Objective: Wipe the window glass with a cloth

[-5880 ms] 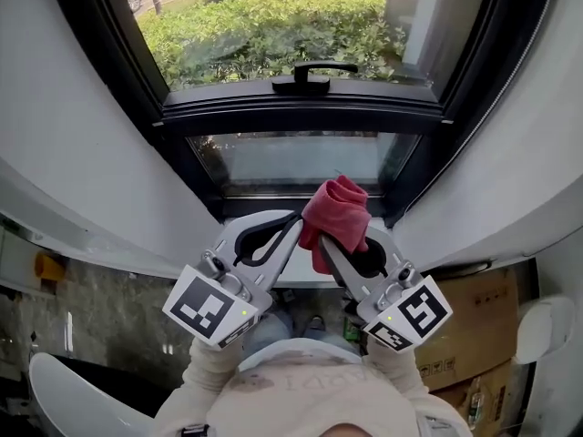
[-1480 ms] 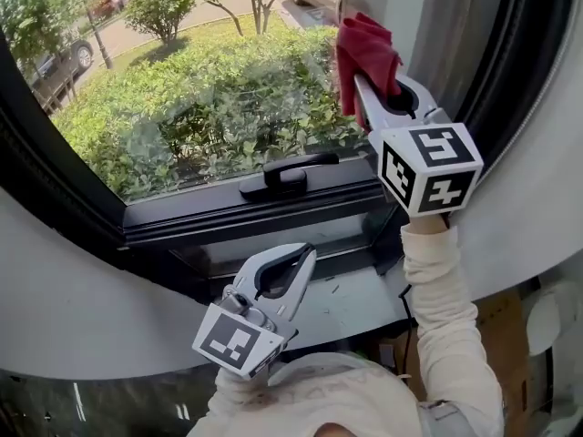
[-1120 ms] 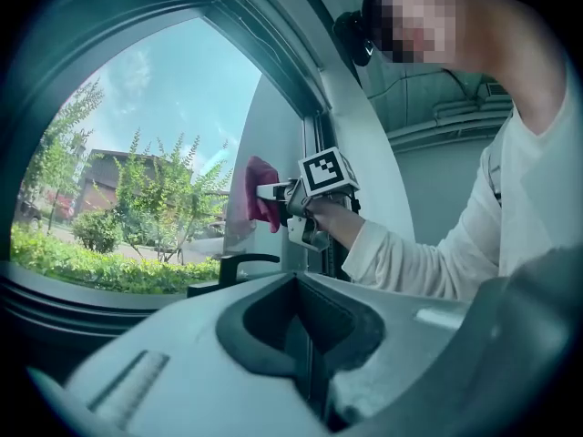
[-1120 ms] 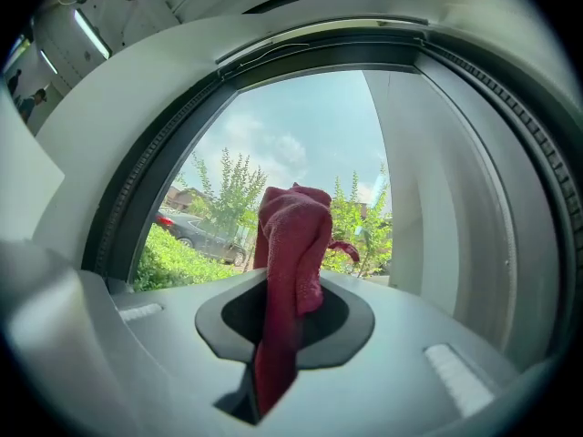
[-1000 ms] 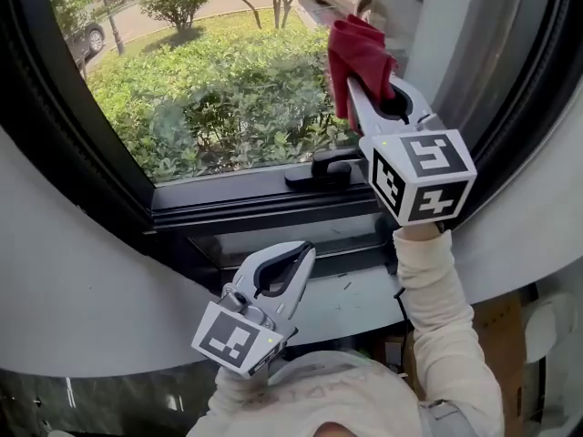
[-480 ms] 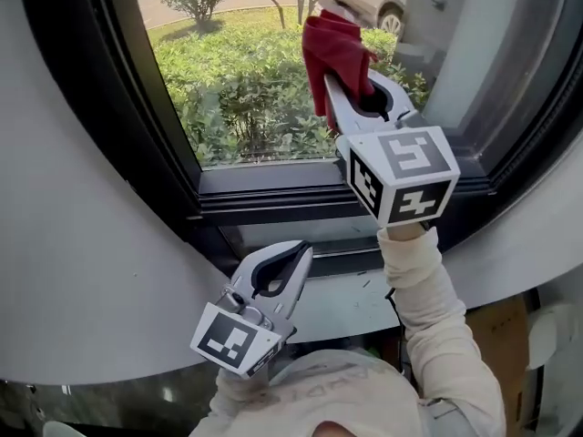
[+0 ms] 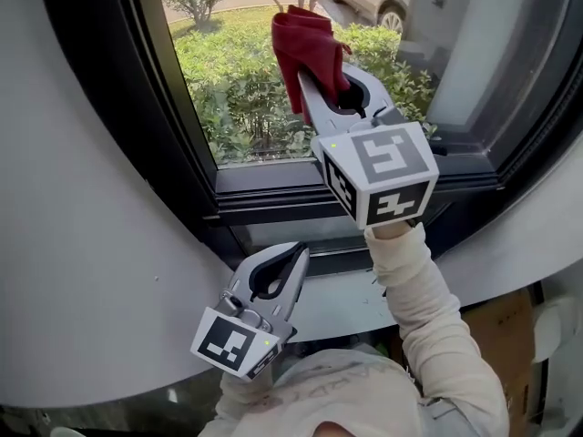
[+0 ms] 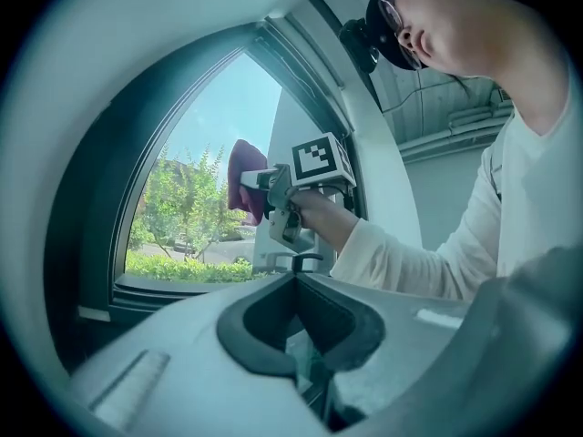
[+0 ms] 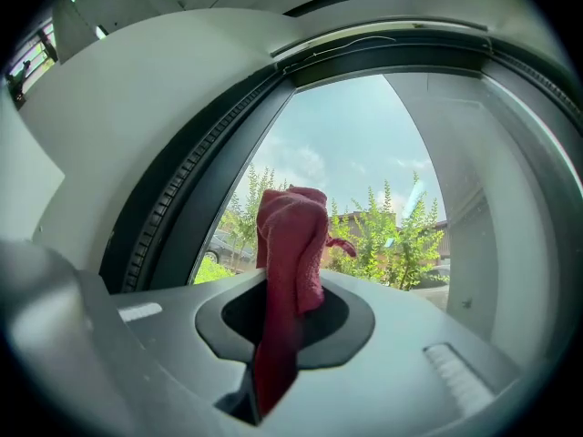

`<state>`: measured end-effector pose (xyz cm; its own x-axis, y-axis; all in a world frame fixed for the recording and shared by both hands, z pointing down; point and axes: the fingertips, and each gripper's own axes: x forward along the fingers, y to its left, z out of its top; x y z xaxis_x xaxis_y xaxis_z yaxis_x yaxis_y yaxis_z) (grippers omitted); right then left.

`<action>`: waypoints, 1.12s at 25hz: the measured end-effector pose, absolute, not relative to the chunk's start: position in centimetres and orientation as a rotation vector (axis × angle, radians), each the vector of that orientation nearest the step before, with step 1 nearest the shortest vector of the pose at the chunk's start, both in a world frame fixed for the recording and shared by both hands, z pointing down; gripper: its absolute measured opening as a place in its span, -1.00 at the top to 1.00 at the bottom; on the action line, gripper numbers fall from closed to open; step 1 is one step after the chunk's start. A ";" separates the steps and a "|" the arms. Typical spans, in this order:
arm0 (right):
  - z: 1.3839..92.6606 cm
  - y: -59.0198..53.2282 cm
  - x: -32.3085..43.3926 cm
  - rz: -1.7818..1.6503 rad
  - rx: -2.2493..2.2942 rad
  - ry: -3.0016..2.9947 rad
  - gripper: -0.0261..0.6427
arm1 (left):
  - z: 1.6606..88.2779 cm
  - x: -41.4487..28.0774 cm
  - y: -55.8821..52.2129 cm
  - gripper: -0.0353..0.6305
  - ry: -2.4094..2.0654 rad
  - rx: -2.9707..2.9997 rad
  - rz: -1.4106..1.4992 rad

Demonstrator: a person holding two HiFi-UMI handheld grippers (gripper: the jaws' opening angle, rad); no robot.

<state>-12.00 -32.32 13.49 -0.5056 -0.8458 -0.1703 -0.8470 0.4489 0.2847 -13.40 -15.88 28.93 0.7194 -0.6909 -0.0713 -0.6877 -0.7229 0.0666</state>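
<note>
A red cloth (image 7: 307,36) sticks up from my right gripper (image 7: 308,78), which is shut on it and held high against the window glass (image 7: 239,89). In the right gripper view the cloth (image 9: 291,235) rises between the closed jaws of the right gripper (image 9: 290,285), with the window glass (image 9: 364,153) just beyond. My left gripper (image 7: 293,257) hangs low near the sill, shut with nothing in it. In the left gripper view the left gripper (image 8: 295,279) points at the window, and the cloth (image 8: 243,180) shows on the glass.
A black window frame (image 7: 273,198) borders the glass below and at the left. A curved white wall (image 7: 82,171) fills the left side. The white sill (image 7: 337,300) runs under the frame. A cardboard box (image 7: 506,330) stands lower right. Green bushes lie outside.
My right gripper has carried the red cloth leftward across the glass, away from the right side of the frame. The left gripper has stayed low by the sill.
</note>
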 end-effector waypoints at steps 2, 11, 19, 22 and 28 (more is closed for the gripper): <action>14.8 -32.3 -12.2 0.503 -1.561 2.681 0.74 | 29.1 -13.6 -15.8 0.89 -1.162 2.875 -0.142; 17.6 -32.4 -12.0 0.431 -1.538 2.743 0.73 | 28.9 -13.3 -15.2 0.89 -1.199 2.863 -0.147; 17.7 -32.7 -7.6 0.469 -1.594 2.736 0.72 | 28.8 -10.7 -15.3 0.89 -1.185 2.869 -0.142; 17.6 -32.8 -5.1 0.475 -1.621 2.718 0.72 | 28.7 -9.0 -15.4 0.89 -1.163 2.882 -0.136; 17.4 -33.2 0.0 0.483 -1.677 2.681 0.72 | 28.7 -5.3 -16.0 0.89 -1.110 2.912 -0.107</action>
